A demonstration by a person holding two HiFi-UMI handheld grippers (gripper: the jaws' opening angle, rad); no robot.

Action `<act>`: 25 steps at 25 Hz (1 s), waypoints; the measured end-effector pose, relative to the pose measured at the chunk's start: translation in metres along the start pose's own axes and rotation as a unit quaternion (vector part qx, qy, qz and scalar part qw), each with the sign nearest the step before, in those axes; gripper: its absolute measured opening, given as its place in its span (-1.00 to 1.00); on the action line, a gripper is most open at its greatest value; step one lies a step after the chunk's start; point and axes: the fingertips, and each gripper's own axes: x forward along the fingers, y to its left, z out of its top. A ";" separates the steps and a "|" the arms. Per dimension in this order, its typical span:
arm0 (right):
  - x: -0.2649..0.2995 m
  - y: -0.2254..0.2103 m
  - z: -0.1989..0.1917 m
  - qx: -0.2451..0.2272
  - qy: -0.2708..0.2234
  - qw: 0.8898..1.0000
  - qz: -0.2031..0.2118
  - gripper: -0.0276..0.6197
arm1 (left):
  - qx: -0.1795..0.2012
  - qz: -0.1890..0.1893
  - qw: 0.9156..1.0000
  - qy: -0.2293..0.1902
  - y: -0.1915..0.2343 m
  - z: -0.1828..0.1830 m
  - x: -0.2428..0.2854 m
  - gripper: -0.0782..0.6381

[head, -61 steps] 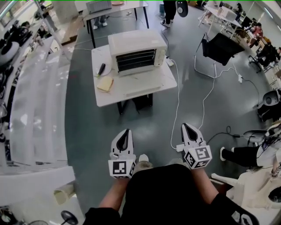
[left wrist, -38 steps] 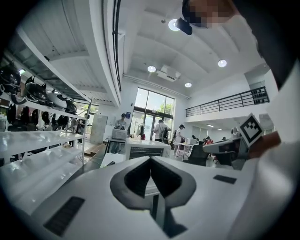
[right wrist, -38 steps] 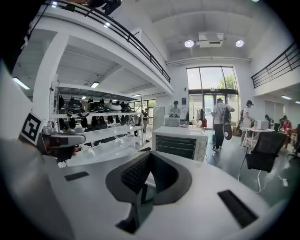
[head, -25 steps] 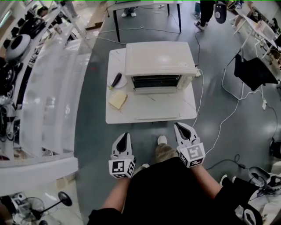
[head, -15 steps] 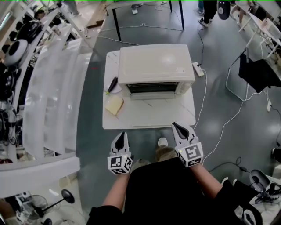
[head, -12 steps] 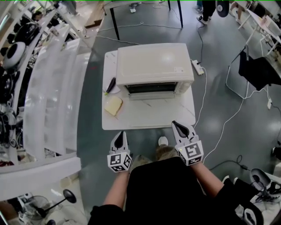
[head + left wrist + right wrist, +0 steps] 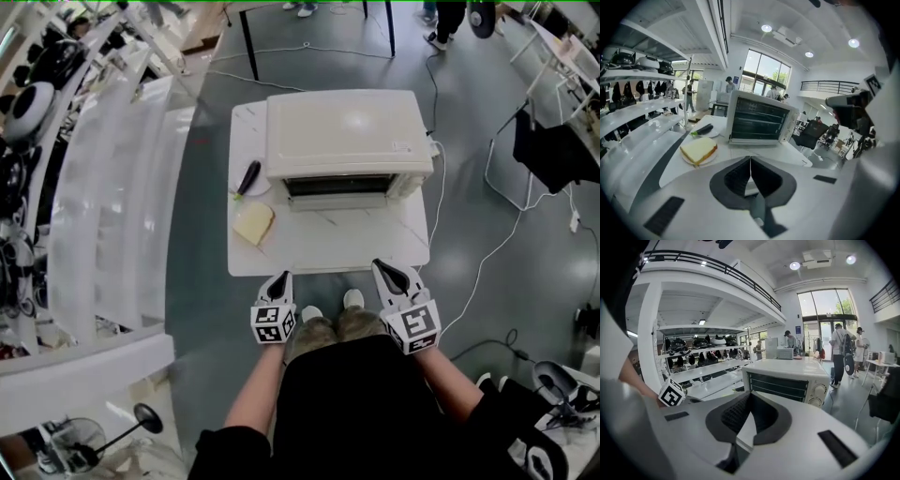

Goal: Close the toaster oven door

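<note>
white table, bearing toaster oven at rear, tool plate left of it, bread plate nearer front edge.

The person holds both grippers low in front of the body, side by side and pointing forward and somewhat downward. The left gripper sits a little closer to the body than the right gripper. Each one has its marker cube turned up toward the head view. The left forearm and the right forearm are bare and reach forward from black sleeves.

In the left gripper view the jaws of the left gripper are pressed together. In the right gripper view the jaws of the right gripper seem to meet at the tips.
</note>
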 end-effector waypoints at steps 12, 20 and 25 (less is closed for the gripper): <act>0.020 0.025 -0.003 -0.025 0.031 0.999 -0.008 -0.85 | -0.040 -0.037 0.997 0.056 0.030 -0.038 0.042 -0.73; 0.034 0.035 -0.009 -0.029 0.039 0.999 -0.001 -0.85 | -0.045 -0.032 0.997 0.058 0.034 -0.053 0.045 -0.72; 0.037 0.042 -0.014 -0.035 0.053 0.998 0.005 -0.85 | -0.054 -0.032 0.996 0.064 0.033 -0.070 0.046 -0.72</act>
